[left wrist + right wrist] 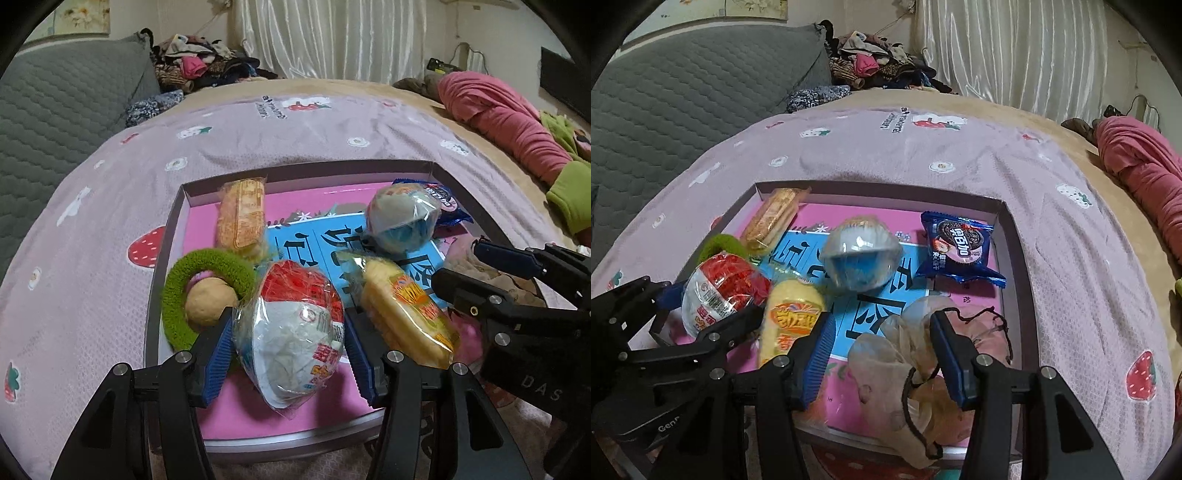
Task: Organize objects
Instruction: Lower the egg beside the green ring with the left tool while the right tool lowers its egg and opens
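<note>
In the shallow box [173, 236] on the bed [332, 136], the left gripper [290, 347] has its jaws clamped on a plastic-wrapped noodle bowl [295, 325], blue pads against both sides. It looks light and fairly stiff, but the film is slick and crinkly, so gripping across the widest part of the body seems safest. The right gripper [882, 354] has its jaws on either side of a soft drawstring pouch [912, 350]; I cannot tell whether they press it. The limp cloth is best bunched at its middle.
</note>
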The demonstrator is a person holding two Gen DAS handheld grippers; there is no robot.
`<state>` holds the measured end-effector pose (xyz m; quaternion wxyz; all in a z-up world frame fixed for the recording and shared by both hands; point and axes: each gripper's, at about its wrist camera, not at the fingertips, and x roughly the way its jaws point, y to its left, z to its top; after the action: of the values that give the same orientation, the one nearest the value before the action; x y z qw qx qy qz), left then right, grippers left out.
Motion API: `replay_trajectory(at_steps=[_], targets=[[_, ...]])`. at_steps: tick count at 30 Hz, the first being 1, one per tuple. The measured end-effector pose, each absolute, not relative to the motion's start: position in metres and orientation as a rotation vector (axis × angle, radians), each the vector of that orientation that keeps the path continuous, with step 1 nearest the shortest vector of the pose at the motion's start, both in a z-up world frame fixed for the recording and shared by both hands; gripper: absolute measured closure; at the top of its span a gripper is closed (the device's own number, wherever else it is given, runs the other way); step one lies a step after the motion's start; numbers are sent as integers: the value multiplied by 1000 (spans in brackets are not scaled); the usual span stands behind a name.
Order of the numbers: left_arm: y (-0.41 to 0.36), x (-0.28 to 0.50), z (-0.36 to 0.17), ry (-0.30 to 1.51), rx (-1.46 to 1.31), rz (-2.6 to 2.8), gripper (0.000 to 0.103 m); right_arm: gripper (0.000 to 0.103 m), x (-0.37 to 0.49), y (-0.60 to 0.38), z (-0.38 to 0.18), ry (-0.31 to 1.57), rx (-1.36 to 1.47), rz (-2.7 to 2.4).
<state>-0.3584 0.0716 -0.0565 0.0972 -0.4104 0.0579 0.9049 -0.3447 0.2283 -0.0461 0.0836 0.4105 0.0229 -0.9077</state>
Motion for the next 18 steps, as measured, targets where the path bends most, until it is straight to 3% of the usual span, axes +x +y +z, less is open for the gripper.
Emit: replay_trajectory(at_steps=[6,9,18], targets=[[68,-359,-55,159,-1220,2688,41,46,-344,227,-45,78,1232,-2705],[66,-360,-54,161,-1223,2699,28,43,-343,227,-43,74,1224,-2705],[64,-361,-53,167,-1231,2699,26,38,-343,231,-38,45,1211,-2719]])
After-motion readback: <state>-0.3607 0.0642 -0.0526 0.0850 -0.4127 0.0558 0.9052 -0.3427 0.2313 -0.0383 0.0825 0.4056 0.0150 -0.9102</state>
